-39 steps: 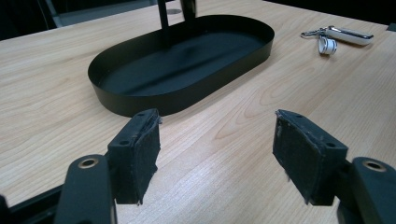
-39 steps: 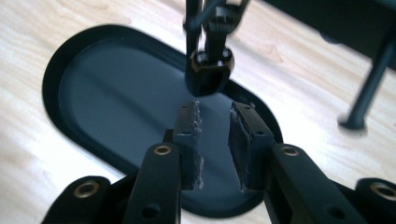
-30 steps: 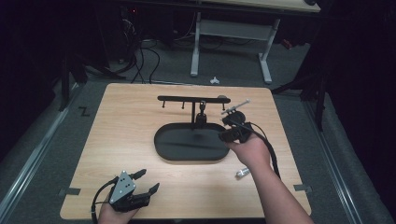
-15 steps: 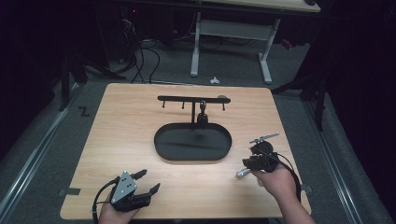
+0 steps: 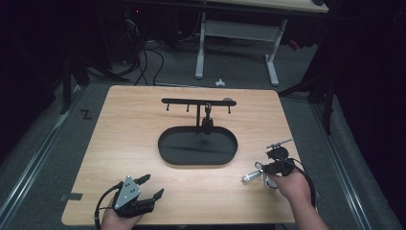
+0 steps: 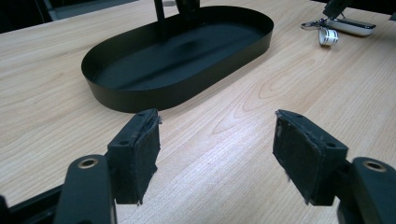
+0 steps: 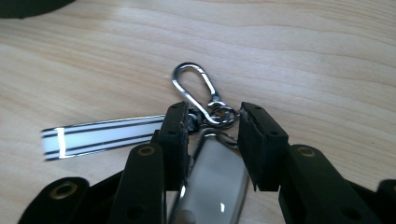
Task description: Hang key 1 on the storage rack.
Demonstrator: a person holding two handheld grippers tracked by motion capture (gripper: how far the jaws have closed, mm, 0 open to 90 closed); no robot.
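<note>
Two grippers on the table point(image 5: 143, 129). Your left gripper point(image 5: 149, 187) sits at the near left edge, jaws spread wide, nothing between them. Centre: black oval tray point(image 5: 230, 151) with a hook rack point(image 5: 196, 101) rising from it. Your right gripper point(image 7: 212, 135) hovers low at the keychain point(image 7: 205, 105) right of the tray, jaws partly spread around its ring, not pinching it.

No text can be read; floor tape mark point(image 5: 86, 114) perhaps "Z"
</note>
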